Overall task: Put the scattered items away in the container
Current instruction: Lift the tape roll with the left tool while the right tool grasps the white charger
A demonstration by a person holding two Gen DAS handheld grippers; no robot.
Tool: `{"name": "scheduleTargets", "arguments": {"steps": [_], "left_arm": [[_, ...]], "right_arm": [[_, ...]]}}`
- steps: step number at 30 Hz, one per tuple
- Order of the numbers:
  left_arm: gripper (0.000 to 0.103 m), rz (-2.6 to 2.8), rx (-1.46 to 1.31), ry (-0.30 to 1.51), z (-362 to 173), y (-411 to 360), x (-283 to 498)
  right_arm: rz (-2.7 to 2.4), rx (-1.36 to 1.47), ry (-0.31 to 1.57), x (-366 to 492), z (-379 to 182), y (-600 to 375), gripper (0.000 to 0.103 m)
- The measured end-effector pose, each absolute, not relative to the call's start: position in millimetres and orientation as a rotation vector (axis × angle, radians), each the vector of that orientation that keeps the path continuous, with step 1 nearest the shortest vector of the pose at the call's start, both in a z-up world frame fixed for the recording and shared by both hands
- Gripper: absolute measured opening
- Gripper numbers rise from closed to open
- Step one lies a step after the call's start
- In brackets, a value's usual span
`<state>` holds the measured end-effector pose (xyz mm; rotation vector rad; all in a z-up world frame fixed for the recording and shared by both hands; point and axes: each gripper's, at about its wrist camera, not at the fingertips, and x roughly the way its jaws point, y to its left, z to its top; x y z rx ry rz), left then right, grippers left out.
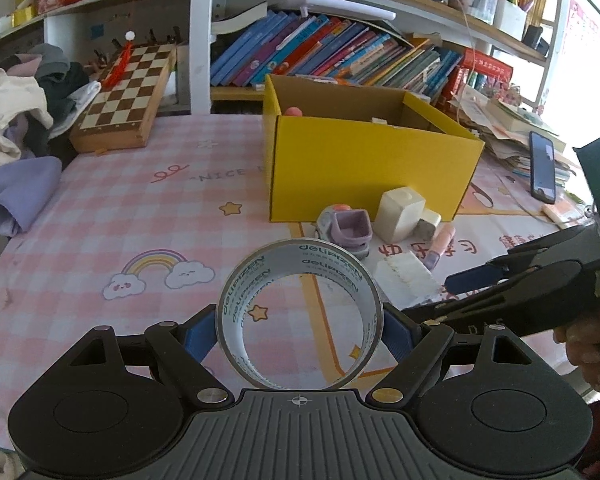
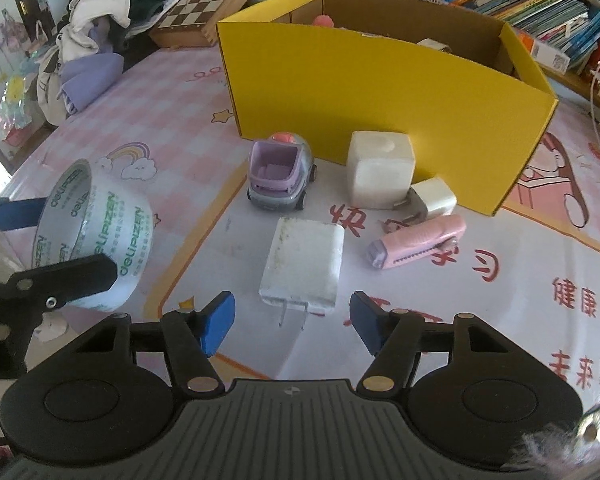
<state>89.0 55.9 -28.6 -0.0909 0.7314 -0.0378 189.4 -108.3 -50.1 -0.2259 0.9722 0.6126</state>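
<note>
My left gripper (image 1: 299, 330) is shut on a roll of clear tape (image 1: 300, 276), held upright above the table; the roll also shows in the right wrist view (image 2: 96, 236). My right gripper (image 2: 292, 320) is open and empty, just short of a flat white charger (image 2: 304, 264) with its prongs toward me. The yellow box (image 1: 364, 160) stands ahead (image 2: 380, 92) with a few items inside. In front of it lie a purple toy car (image 2: 278, 176), a white cube (image 2: 380, 168), a small white plug (image 2: 434, 198) and a pink utility knife (image 2: 416, 240).
A chessboard (image 1: 128, 92) and a pile of clothes (image 1: 16, 120) lie at the far left. Books (image 1: 332, 52) fill the shelf behind the box. A phone (image 1: 542, 166) rests on stacked papers at the right. The table has a pink checked cloth (image 1: 120, 208).
</note>
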Motion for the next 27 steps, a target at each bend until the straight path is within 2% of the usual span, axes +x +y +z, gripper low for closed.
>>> {"name": "scheduleTargets", "arguments": {"steps": [10, 22, 27], "left_arm": [[0.085, -0.01, -0.078, 0.734, -25, 57, 89], [0.085, -0.012, -0.077, 0.746, -26, 54, 94], [0.084, -0.018, -0.077, 0.748, -26, 53, 96]], "right_arm": [[0.637, -0.235, 0.979, 208, -54, -94, 0.06], [0.624, -0.285, 0.969, 217, -61, -87, 0.041], [0.642, -0.305, 0.965, 215, -61, -87, 0.041]]}}
